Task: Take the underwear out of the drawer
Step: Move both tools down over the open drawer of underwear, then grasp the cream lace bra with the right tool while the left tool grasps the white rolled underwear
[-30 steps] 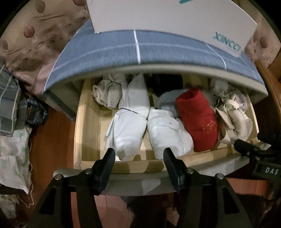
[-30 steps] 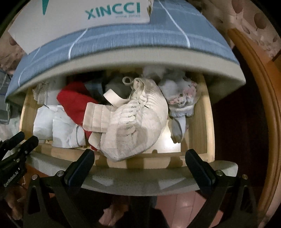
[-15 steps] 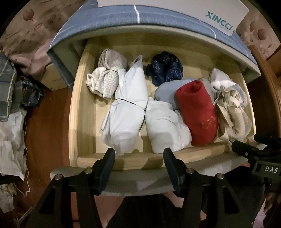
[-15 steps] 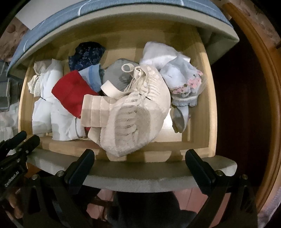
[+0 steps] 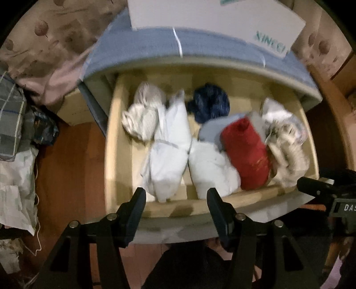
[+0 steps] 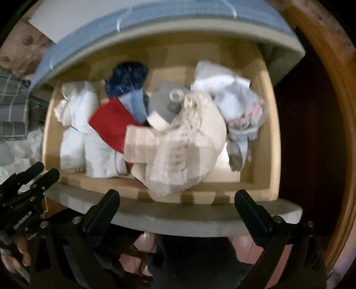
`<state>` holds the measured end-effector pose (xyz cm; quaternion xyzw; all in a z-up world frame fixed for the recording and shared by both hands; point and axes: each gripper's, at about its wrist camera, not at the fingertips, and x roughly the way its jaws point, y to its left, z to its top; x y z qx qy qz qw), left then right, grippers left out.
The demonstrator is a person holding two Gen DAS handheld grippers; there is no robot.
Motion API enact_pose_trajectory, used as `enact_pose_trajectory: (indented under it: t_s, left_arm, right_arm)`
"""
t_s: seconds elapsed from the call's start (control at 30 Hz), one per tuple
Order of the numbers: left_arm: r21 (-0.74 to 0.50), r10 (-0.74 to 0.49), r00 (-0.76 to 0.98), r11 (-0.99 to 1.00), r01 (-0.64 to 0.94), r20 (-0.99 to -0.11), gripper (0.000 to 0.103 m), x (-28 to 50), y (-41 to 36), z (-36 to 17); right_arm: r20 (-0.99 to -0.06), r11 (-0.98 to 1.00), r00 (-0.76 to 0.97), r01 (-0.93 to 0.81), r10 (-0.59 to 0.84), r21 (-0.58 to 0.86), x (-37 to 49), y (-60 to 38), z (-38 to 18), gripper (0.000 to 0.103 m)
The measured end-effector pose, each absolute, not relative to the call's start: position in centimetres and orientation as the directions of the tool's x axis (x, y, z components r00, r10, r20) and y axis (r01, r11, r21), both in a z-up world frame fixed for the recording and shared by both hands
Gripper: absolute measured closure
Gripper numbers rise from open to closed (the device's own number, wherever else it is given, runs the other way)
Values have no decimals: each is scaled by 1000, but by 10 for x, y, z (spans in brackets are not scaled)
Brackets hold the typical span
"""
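The wooden drawer stands pulled out and holds several rolled garments: white rolls, a red roll, a dark blue bundle and cream lace underwear. My left gripper is open and empty, just in front of the drawer's front edge, facing the white rolls. My right gripper is open wide and empty, in front of the cream lace underwear. Both views are blurred by motion.
A blue-grey cabinet top with a white XINCCI box overhangs the drawer's back. Clothes and bags lie on the floor at the left. A wooden frame stands at the right.
The drawer has come far out from under the cabinet top, uncovering the dark blue bundle and the rear garments. Both grippers stayed open in front of it.
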<state>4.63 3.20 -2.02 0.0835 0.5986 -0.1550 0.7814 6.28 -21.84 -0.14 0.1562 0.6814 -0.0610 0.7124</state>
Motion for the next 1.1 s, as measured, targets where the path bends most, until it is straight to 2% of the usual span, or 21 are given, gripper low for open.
enact_pose_trajectory:
  t_s: [0.17, 0.4, 0.5, 0.73, 0.83, 0.9, 1.1]
  left_arm:
    - [-77, -163, 275, 952, 297, -948, 45, 59, 47, 6]
    - [-85, -155, 244, 959, 272, -957, 45, 68, 54, 2]
    - [-76, -144, 239, 959, 272, -960, 45, 69, 52, -4]
    - [-82, -142, 218, 961, 264, -966, 45, 72, 53, -16]
    - [-79, -137, 213, 963, 259, -968, 45, 74, 53, -22]
    - [-73, -131, 214, 963, 259, -968, 45, 76, 53, -24]
    - [-79, -131, 206, 966, 245, -970, 45, 81, 56, -32]
  right_arm:
    - [-978, 945, 159, 279, 132, 173, 67, -233, 34, 1]
    - [-972, 941, 175, 275, 154, 198, 38, -241, 64, 2]
    - [-976, 943, 147, 268, 162, 197, 38, -245, 64, 8]
    - [-971, 915, 94, 324, 222, 240, 43, -247, 38, 8]
    - [-965, 891, 60, 374, 256, 259, 46, -245, 19, 14]
    - [-963, 880, 37, 399, 266, 258, 47, -242, 8, 25]
    - [-974, 876, -20, 442, 225, 193, 53, -233, -21, 31]
